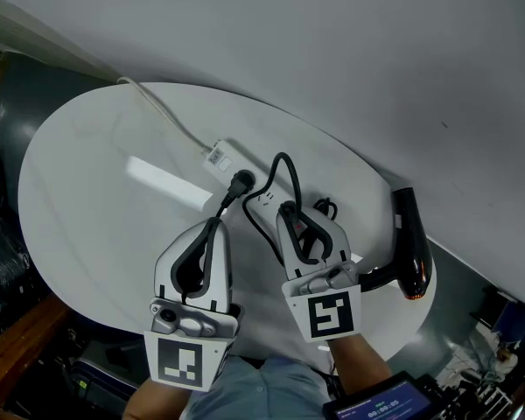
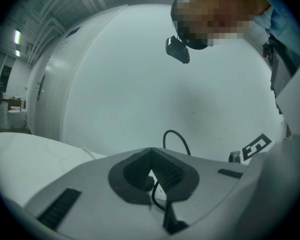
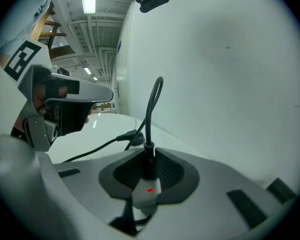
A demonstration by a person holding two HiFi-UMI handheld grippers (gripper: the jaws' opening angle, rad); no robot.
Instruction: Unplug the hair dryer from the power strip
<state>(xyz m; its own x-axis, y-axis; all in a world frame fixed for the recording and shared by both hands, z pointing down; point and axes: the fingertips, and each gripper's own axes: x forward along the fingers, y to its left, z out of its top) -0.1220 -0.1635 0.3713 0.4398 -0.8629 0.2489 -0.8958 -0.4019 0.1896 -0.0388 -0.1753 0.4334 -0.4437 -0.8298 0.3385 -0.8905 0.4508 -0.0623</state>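
Two fingers of the right gripper (image 1: 289,210) seemingly pinch the hair-dryer plug (image 3: 149,151) in the power strip (image 1: 264,201) on the table (image 1: 96,191); left gripper (image 1: 213,224) closed & empty, so a pull may drag the unheld strip.

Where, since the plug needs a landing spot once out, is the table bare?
Bare: the table's left half, left of the white cable. Crowded: between the power strip and the hair dryer, where black cord loops and the right gripper holds the plug.

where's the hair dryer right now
In the head view the hair dryer lies at the right edge of the round white table, near the wall, just right of the right tongs.
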